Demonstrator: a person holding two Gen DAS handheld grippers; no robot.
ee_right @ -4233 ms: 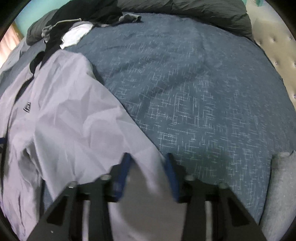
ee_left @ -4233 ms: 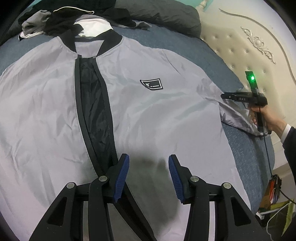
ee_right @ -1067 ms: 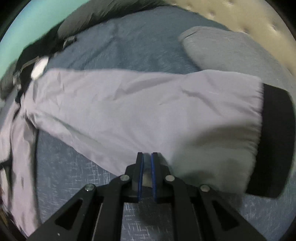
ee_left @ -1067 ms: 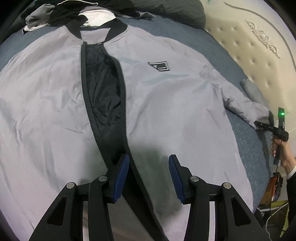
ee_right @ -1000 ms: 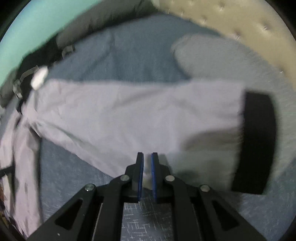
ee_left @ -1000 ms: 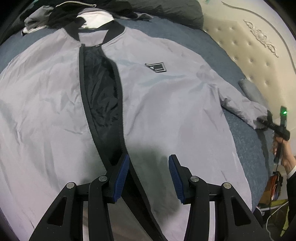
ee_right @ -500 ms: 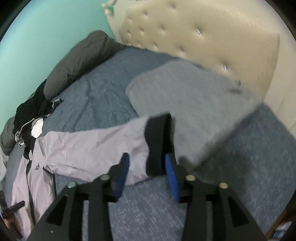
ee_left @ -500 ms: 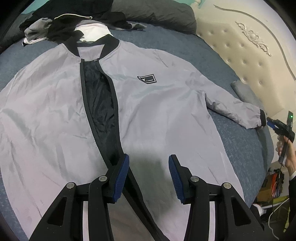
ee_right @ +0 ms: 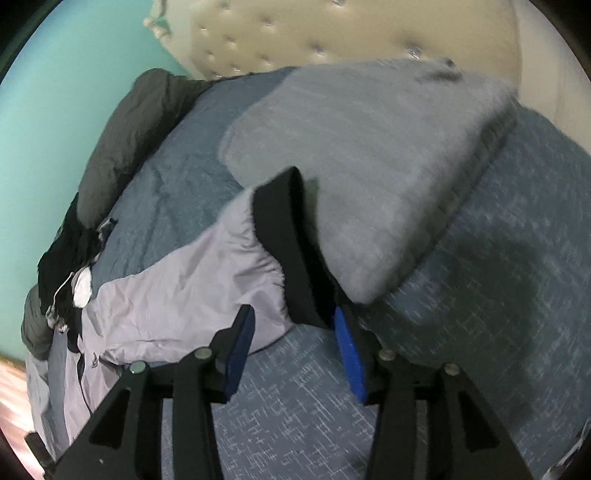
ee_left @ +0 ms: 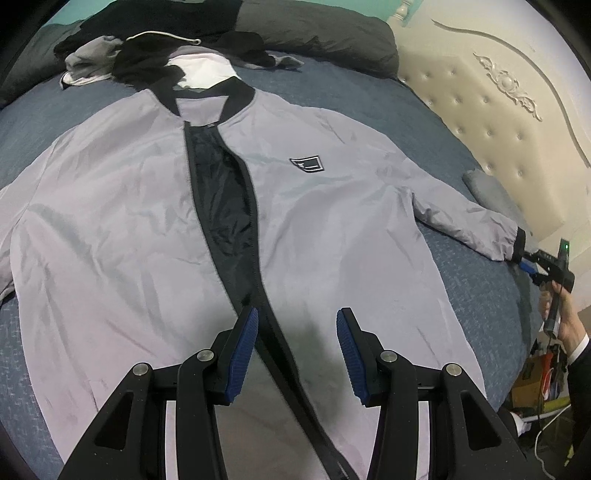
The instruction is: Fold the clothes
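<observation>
A grey jacket point(ee_left: 351, 221) with black collar, zip band and cuffs lies spread face up on the blue bed. My left gripper point(ee_left: 295, 332) is open and empty, hovering over its lower front by the zip. The jacket's sleeve point(ee_right: 177, 295) stretches out to the side, ending in a black cuff point(ee_right: 291, 243). My right gripper point(ee_right: 291, 332) is open, its jaws either side of the cuff's end. It also shows in the left wrist view point(ee_left: 532, 264), at the cuff point(ee_left: 519, 242).
A pile of dark and white clothes point(ee_left: 155, 59) and a dark pillow point(ee_left: 317, 33) lie beyond the collar. A folded grey blanket point(ee_right: 369, 166) lies beside the cuff. The cream tufted headboard point(ee_left: 498, 110) borders the bed on the right.
My right gripper was shut on the sleeve's edge a second ago; it pulled the sleeve straight, opened, and now sits at the cuff. The left gripper rose slightly, staying open.
</observation>
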